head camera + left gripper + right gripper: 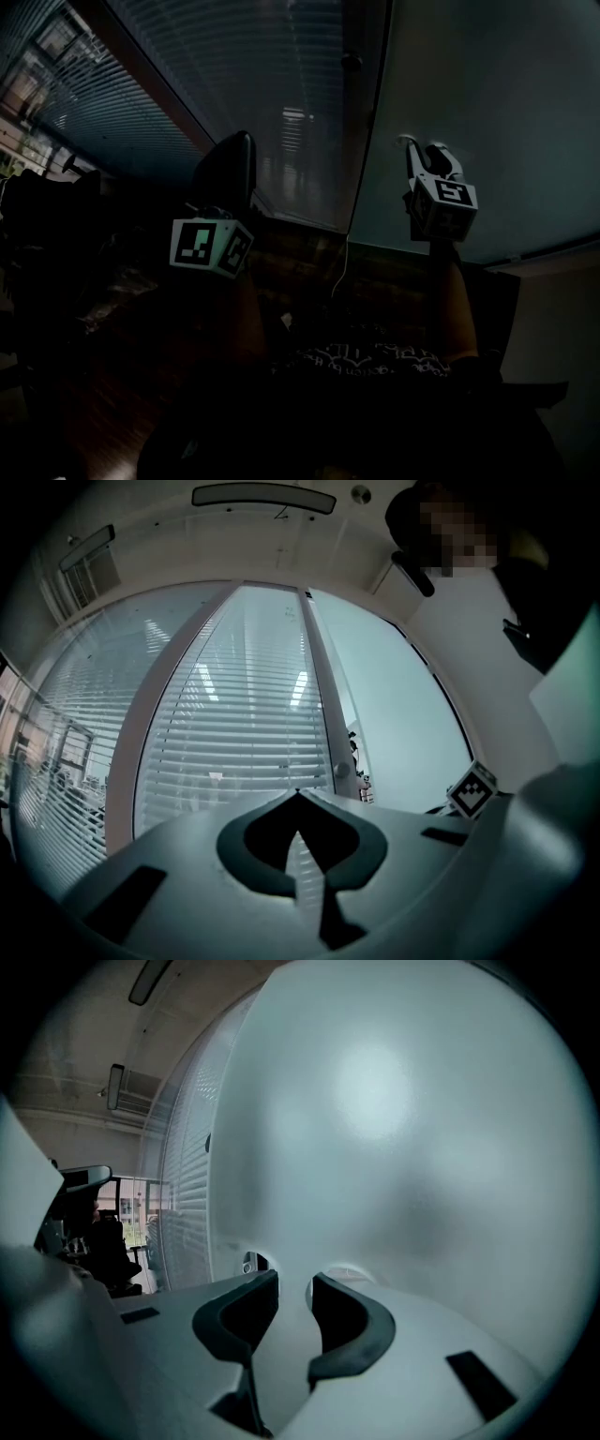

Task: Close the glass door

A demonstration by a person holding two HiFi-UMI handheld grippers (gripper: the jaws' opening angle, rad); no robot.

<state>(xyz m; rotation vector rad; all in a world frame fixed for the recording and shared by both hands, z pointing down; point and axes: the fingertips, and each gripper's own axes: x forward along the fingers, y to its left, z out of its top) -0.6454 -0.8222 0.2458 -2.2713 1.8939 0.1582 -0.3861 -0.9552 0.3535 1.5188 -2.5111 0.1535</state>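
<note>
Glass door [487,94] looks heavy, rigid, slick: better pushed flat by the empty, part-open right tool [292,1281]; left tool [298,797] jaws meet.

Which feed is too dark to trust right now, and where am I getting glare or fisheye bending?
Head view: heavily underexposed, lower half nearly black; only the frosted glass panel reads. Left gripper view: well lit, but fisheye bows the blinds. Right gripper view: a soft glare patch on the panel, which fills the picture.

Glass door [394,1129] pale frosted grey-green; blinds [234,724] finely white-striped; marker cube [210,246] black-and-white squares.
</note>
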